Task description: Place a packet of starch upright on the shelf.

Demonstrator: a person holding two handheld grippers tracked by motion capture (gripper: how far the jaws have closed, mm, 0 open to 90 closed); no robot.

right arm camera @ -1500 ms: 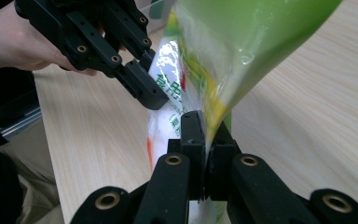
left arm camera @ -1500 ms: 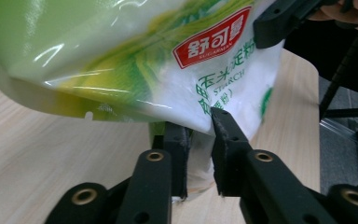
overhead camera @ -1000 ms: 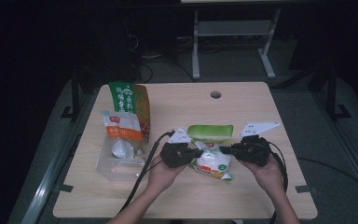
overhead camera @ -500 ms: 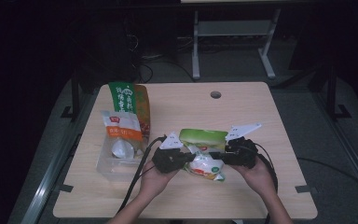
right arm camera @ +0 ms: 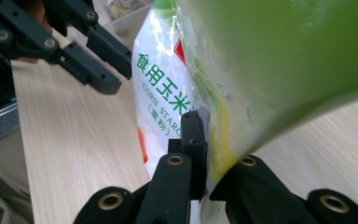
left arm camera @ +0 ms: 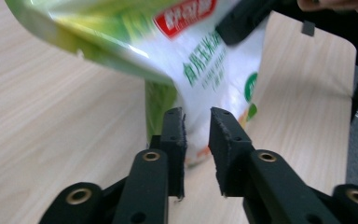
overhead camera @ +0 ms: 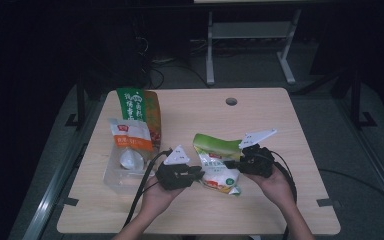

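- In the right gripper view a blurred green fold covers the upper right of the frame, hiding the far jaw and much of the corn starch bag (right arm camera: 163,79).
- In the high view the corn starch bag (overhead camera: 219,170) sits lower centre on the table (overhead camera: 260,120), its long axis running from upper left to lower right, green top upward.
- The right gripper (overhead camera: 232,163) is clamped on the bag's edge.
- The left gripper (left arm camera: 196,135) has just been opening; its jaws stand narrowly apart, the bag's lower end beyond them, untouched.
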